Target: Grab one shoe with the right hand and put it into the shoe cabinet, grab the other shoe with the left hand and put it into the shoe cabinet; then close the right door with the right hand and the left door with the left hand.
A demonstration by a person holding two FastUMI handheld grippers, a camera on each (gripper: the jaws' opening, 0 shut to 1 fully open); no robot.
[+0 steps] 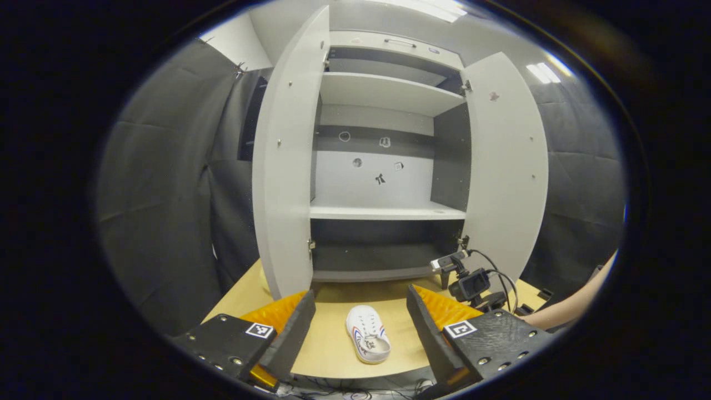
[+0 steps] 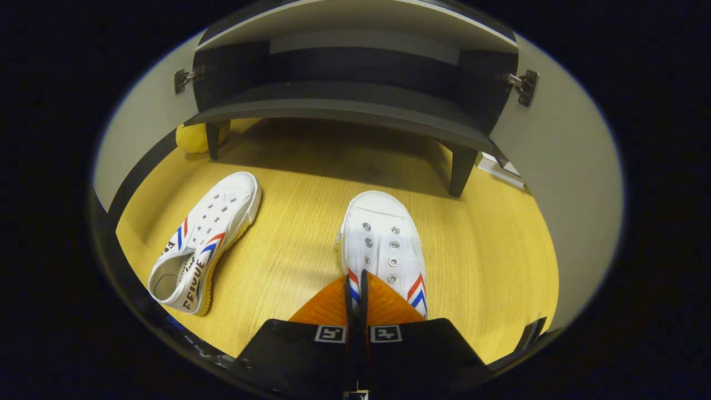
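Observation:
In the right gripper view, my right gripper [image 2: 355, 284] is shut on the side wall of a white shoe [image 2: 383, 239] with red and blue stripes, whose toe points at the cabinet's dark bottom [image 2: 344, 108]. The other white shoe [image 2: 205, 244] lies to its left on the wooden table [image 2: 289, 233], tilted onto its side. In the left gripper view, my left gripper [image 1: 361, 297] is open and hangs back from the table, with one white shoe [image 1: 367, 334] lying far ahead between its fingers. The shoe cabinet [image 1: 383, 211] stands with both doors open.
The left door [image 1: 286, 166] and right door [image 1: 505, 166] swing out toward me. A black camera device with cables [image 1: 469, 283] sits by the right door, beside a person's forearm [image 1: 566, 311]. A yellow object [image 2: 194, 139] lies by a cabinet leg. Black cloth walls surround the booth.

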